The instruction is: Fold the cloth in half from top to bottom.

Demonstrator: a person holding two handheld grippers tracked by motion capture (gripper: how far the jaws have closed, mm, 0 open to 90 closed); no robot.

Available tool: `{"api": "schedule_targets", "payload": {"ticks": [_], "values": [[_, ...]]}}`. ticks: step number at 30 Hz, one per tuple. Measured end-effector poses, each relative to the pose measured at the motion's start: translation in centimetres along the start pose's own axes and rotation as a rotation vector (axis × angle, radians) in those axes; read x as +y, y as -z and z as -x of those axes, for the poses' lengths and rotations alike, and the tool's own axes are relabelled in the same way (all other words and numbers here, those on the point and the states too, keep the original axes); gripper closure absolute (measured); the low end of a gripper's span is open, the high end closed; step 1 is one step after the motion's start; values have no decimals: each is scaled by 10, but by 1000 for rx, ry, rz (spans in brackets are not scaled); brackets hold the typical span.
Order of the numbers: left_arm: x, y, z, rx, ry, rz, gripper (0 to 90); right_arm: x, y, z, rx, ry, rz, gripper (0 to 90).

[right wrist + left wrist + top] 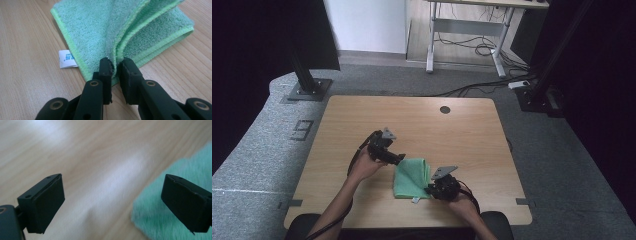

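Right gripper point(115, 67) pinching an edge of the folded green cloth point(100, 27), white label point(67, 59) beside it, left gripper point(112, 202) spread wide over the wooden table point(100, 157), cloth under one jaw

Left tool point(401, 159) gapes wide; right tool point(429, 189) pinched.

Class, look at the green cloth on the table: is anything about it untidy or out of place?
Slightly. The cloth is folded unevenly: its layers fan apart where the right tool pinches them, and a white label sticks out.
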State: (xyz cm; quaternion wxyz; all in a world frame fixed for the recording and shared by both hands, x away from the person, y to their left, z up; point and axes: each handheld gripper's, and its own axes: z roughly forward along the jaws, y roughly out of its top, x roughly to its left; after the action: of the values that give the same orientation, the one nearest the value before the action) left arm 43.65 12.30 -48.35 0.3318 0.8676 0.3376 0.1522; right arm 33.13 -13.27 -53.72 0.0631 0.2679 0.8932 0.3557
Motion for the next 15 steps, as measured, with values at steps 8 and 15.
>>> {"api": "schedule_targets", "payload": {"ticks": [8,15], "values": [[20,-34,5,-48,-6,-42,51,0,0,0,-3,3,2,779],[8,-27,12,-95,-55,-67,55,-1,0,2,5,-5,5,773]]}}
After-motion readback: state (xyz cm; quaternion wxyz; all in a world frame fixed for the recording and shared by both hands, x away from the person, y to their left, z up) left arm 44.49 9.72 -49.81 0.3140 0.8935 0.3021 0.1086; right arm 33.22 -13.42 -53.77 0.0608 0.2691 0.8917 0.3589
